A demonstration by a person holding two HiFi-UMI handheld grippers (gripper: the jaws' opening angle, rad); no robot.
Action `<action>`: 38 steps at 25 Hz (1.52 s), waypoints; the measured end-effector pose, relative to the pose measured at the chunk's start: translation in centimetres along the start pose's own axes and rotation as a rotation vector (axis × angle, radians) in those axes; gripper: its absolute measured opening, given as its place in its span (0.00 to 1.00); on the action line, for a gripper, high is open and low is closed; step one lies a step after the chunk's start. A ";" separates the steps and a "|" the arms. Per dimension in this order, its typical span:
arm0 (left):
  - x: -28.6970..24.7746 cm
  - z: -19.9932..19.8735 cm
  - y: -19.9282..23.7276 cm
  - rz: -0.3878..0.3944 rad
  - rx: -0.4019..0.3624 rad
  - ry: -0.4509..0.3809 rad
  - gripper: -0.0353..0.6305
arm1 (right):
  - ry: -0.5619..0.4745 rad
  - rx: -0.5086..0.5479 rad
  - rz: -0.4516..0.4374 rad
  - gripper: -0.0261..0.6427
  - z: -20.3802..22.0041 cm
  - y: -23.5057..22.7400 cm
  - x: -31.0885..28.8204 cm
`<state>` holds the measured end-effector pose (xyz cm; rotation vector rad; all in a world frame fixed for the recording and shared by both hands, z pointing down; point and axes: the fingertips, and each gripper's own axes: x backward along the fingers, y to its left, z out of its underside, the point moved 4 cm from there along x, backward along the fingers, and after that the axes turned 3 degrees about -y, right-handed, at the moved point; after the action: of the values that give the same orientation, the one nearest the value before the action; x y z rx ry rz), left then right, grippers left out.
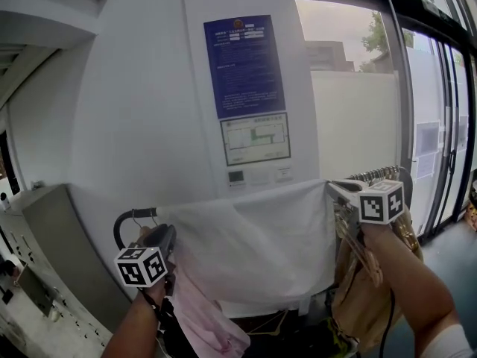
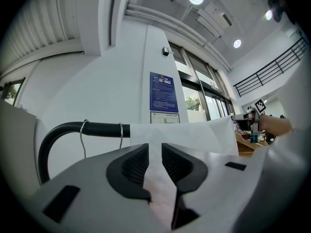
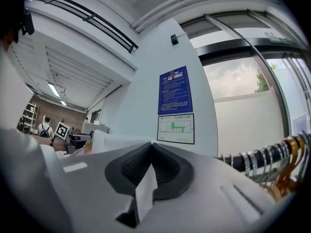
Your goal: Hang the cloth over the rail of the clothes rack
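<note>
A white cloth point(image 1: 253, 237) hangs spread along the black rail point(image 1: 134, 215) of the clothes rack, in front of the white wall. My right gripper point(image 1: 330, 186) is at the cloth's upper right corner and is shut on it. In the right gripper view a fold of the cloth point(image 3: 145, 192) sticks out from between the closed pads of the right gripper point(image 3: 151, 152). My left gripper point(image 1: 167, 232) is low at the cloth's left edge. Its jaws point(image 2: 154, 152) stand apart, the cloth point(image 2: 194, 135) shows through the gap, and the pads do not press on it. The rail point(image 2: 97, 129) curves down to the left.
Wire hangers point(image 1: 380, 174) with tan garments point(image 1: 358, 289) crowd the rail's right end point(image 3: 252, 159). A pink garment point(image 1: 201, 312) hangs below the cloth on the left. A blue notice point(image 1: 244, 66) is on the wall behind. Glass doors point(image 1: 440, 140) stand at the right, a grey counter point(image 1: 45, 259) at the left.
</note>
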<state>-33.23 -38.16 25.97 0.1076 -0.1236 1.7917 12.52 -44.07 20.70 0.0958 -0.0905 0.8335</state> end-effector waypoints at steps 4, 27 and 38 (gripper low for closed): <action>-0.5 -2.0 -0.4 -0.002 -0.033 -0.037 0.16 | 0.008 -0.002 0.019 0.05 -2.0 -1.1 0.2; -4.1 -4.6 1.1 -0.078 -0.098 0.024 0.13 | 0.052 -0.091 0.136 0.05 -0.4 -6.0 2.8; -4.4 -4.8 1.1 -0.092 -0.073 0.018 0.13 | 0.041 -0.085 0.144 0.08 0.5 -6.8 4.1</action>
<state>-33.33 -41.97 20.58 0.0446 -0.1682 1.6944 20.22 -45.67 21.33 -0.0083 -0.0952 0.9734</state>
